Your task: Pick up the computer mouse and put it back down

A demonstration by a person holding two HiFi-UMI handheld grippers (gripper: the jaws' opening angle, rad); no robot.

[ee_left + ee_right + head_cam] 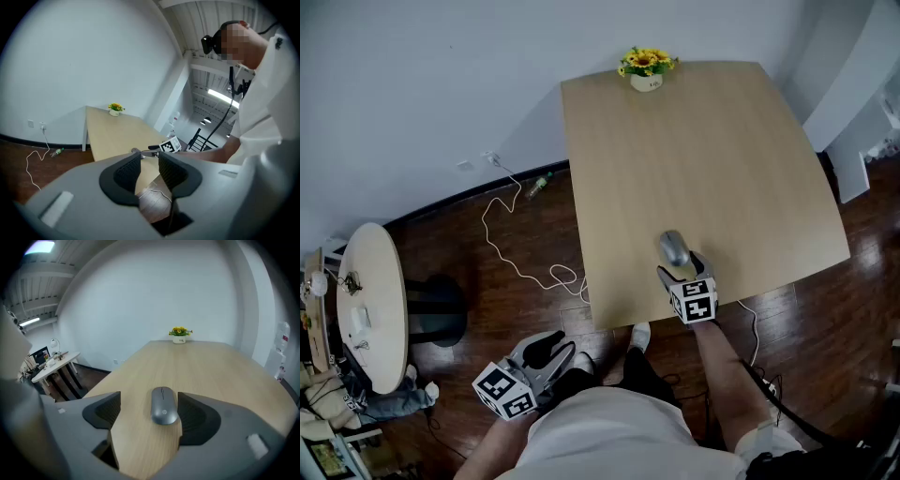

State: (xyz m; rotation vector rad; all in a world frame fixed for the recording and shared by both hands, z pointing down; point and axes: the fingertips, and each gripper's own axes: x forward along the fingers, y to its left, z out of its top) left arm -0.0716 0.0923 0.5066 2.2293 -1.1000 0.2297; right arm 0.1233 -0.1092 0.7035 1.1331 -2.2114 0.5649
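Observation:
A grey computer mouse (674, 248) lies flat on the light wooden table (722, 150), near its front edge. My right gripper (680, 268) is open and straddles the mouse's rear end. In the right gripper view the mouse (163, 405) sits between the wide-apart jaws, close to the right pad (191, 416) and well away from the left one. My left gripper (551, 349) hangs off the table's front left corner, over the floor. In its own view the left gripper (149, 169) is open with a narrow gap and nothing between its pads.
A small pot of yellow flowers (646, 67) stands at the table's far edge. On the dark floor to the left lie a white cable (516, 253) and a bottle (537, 186). A round side table (370, 300) with small items stands further left.

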